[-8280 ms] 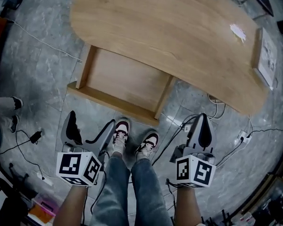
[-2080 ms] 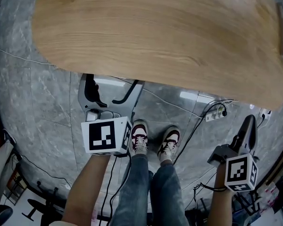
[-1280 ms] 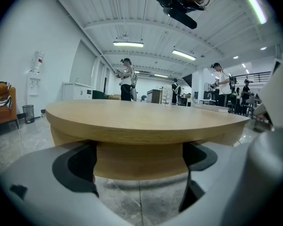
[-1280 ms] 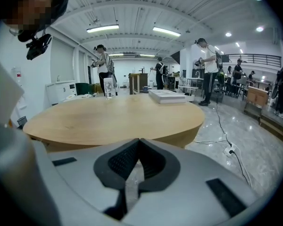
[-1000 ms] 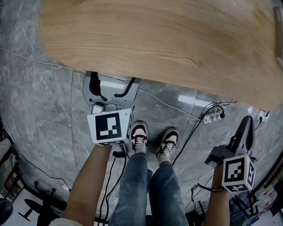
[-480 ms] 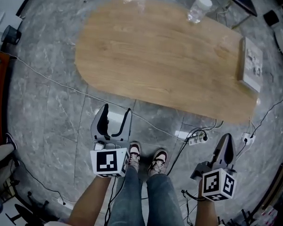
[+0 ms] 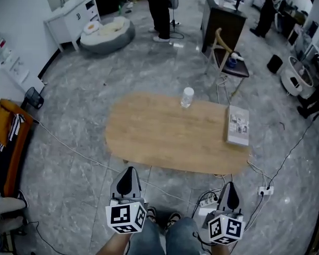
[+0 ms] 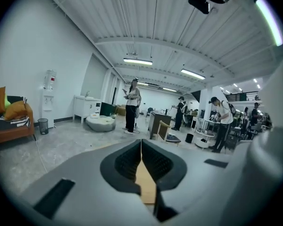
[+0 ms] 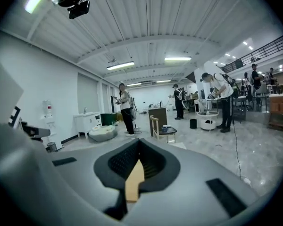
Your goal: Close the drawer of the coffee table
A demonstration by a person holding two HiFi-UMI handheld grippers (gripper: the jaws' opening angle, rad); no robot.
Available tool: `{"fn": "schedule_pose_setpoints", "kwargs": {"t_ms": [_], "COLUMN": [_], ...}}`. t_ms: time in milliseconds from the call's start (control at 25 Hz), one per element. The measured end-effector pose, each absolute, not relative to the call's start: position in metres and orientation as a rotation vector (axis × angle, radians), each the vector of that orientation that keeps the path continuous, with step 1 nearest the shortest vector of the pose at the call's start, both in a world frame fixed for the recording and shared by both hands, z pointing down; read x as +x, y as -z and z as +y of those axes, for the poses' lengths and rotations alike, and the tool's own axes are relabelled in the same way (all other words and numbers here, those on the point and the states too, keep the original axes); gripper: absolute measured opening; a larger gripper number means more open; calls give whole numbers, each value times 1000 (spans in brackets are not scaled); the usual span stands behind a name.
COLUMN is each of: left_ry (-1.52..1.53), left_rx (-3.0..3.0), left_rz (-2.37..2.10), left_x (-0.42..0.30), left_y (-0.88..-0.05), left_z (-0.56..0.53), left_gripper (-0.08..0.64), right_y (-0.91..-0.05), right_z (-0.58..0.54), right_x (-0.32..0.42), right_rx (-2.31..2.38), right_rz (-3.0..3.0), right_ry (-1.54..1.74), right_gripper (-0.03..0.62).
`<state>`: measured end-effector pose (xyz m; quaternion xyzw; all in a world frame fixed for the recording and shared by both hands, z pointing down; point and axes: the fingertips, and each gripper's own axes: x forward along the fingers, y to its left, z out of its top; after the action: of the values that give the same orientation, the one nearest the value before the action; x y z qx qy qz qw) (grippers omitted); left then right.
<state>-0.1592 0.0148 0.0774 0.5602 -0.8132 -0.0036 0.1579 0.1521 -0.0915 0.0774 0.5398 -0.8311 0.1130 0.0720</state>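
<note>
A person is standing at the near side of the coffee table (image 7: 175,137), holding the left gripper (image 7: 128,180) and the right gripper (image 7: 228,191) up and clear of it, neither touching anything. The left gripper's jaws, having just been closing, are now meeting with nothing between them; the right gripper's jaws are pressing together, equally empty. No drawer is jutting from the table's near edge, suggesting it is sitting fully pushed in under the top and the job is looking done. A bottle (image 7: 187,96) and a book (image 7: 237,125) are resting on top
</note>
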Motion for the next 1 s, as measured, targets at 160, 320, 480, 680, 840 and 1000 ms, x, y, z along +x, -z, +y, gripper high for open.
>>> {"fn": "schedule_pose_setpoints", "kwargs": {"t_ms": [160, 320, 480, 680, 840, 1000], "left_ry": [5, 34, 76, 73, 74, 72], "left_rx": [1692, 1740, 1770, 1796, 1801, 1823], "left_rz": [-2320, -2301, -2326, -2332, -2318, -2309], "left_x": [-147, -147, -164, -172, -173, -174], "left_y": [-11, 39, 73, 79, 78, 79], "left_z": [17, 30, 34, 29, 29, 28], "left_gripper": [-3, -5, -5, -5, -5, -5], "right_y": [-23, 29, 68, 72, 70, 71], "right_z": [-90, -80, -80, -84, -79, -72], "right_x": [164, 184, 206, 229, 233, 229], "right_rx": [1619, 1627, 1629, 1717, 1761, 1762], "right_rz": [-2574, -2603, -2632, -2627, -2578, -2564], "right_ry": [-315, -282, -236, -300, -297, -291], "right_gripper": [0, 0, 0, 0, 0, 0]}}
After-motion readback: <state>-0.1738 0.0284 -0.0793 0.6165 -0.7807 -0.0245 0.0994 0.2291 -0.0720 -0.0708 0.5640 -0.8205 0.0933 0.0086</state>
